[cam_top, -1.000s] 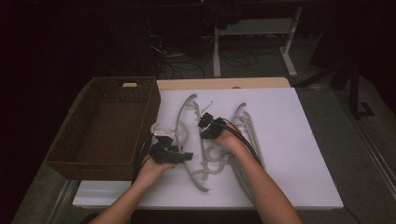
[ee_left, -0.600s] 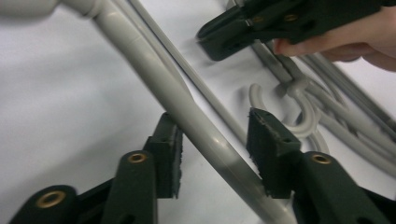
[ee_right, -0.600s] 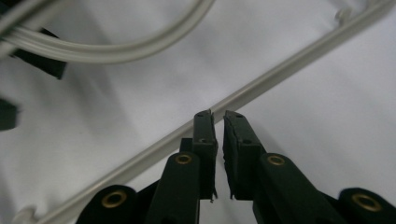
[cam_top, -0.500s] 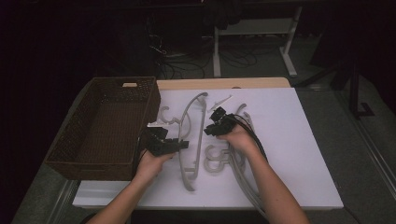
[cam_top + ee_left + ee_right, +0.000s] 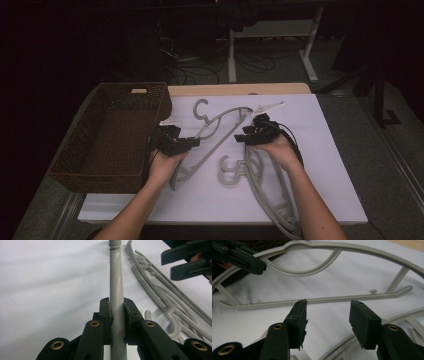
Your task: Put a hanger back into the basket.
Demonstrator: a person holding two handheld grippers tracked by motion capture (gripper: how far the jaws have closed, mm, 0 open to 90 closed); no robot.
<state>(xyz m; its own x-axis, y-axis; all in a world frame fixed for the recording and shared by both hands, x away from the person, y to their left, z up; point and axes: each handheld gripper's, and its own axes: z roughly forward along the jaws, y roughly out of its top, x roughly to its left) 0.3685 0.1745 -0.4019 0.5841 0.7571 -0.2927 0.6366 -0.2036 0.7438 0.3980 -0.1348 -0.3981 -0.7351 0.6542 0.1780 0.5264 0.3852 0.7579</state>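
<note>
Clamping down hard, the left gripper has its jaws pinched on the bar of a pale grey plastic clothes hanger, which lies long-ways from that hand up toward its hook at the far side of the white table sheet. The right gripper has just been opening, nothing between its jaws, hanger rail just ahead. Dark woven wicker basket sits left, nearest the left hand, so that's probably where it goes

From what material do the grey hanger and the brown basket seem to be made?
The grey hanger, clamped in the left gripper, looks like moulded plastic: smooth, matte, uniform colour, with a soft sheen. The basket looks like woven wicker or rattan: dark brown walls with a visible weave.
</note>
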